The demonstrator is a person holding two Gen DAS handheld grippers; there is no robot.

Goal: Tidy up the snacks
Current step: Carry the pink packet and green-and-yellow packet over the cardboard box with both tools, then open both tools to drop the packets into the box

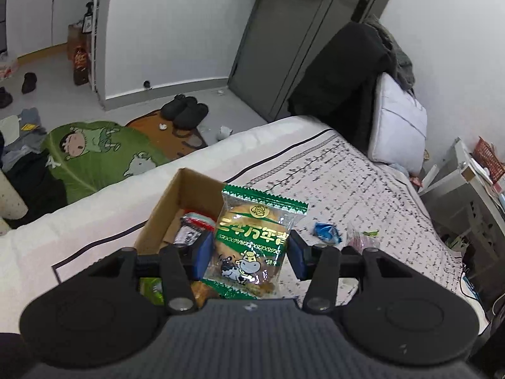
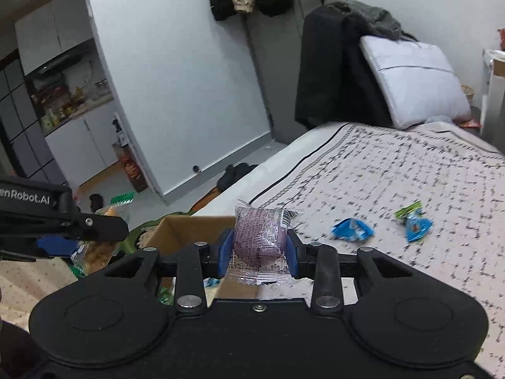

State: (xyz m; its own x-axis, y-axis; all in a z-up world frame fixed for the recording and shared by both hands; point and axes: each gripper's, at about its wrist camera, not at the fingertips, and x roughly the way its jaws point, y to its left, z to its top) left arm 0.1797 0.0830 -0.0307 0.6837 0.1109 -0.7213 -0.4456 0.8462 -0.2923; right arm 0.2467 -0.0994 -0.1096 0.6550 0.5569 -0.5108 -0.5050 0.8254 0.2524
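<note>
My left gripper (image 1: 251,252) is shut on a green and clear cake packet with a cartoon cow (image 1: 252,240), held upright over the open cardboard box (image 1: 170,208) on the bed. Inside the box lie a dark wrapped snack (image 1: 192,227) and some green packets. My right gripper (image 2: 259,251) is shut on a purple snack in clear wrap (image 2: 260,240), just over the box's near right corner (image 2: 189,224). The left gripper's body with its packet (image 2: 107,218) shows at the left of the right wrist view. Loose on the bedspread lie a blue packet (image 2: 352,229) and a blue-green one (image 2: 415,222).
The patterned bedspread (image 1: 363,189) stretches right toward a white pillow (image 1: 397,126) and a chair draped with dark clothes (image 1: 344,72). A green cartoon rug (image 1: 94,154) and black slippers (image 1: 186,110) lie on the floor beyond the bed's edge. A white shelf (image 1: 467,189) stands at right.
</note>
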